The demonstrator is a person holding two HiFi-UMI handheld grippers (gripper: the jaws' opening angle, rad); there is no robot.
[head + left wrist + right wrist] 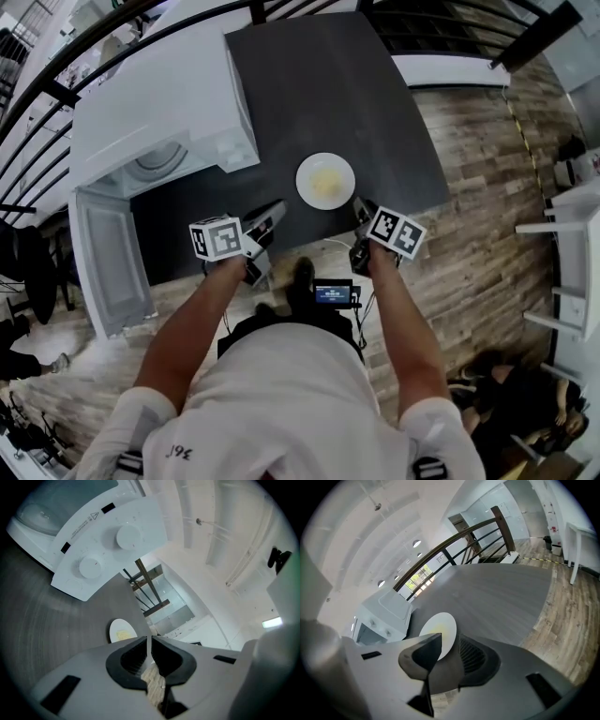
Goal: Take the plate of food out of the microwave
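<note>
The plate (325, 180) of yellow food (327, 185) sits on the dark grey worktop (319, 84), outside the microwave (159, 122) and near the worktop's front edge. The white microwave stands at the left end of the worktop, and its door (108, 258) hangs wide open toward the person. Its cavity shows a pale turntable and nothing on it that I can make out.

The left hand-held gripper (149, 644) is drawn narrow, its dark pads closed to a thin slit with nothing between them. It points across the worktop toward the microwave's control panel (110, 545) and its two round knobs, with the plate lying a little ahead of it and to the side.

The right hand-held gripper (447, 644) stands wide, its jaws well apart. The plate shows in the gap between them, just beyond the tips (whether a jaw touches the rim is not clear from either view). In the head view this gripper lies just beside the plate's right edge, and the left one is near its lower left. Wooden floor (487, 169) borders the worktop on the right.
</note>
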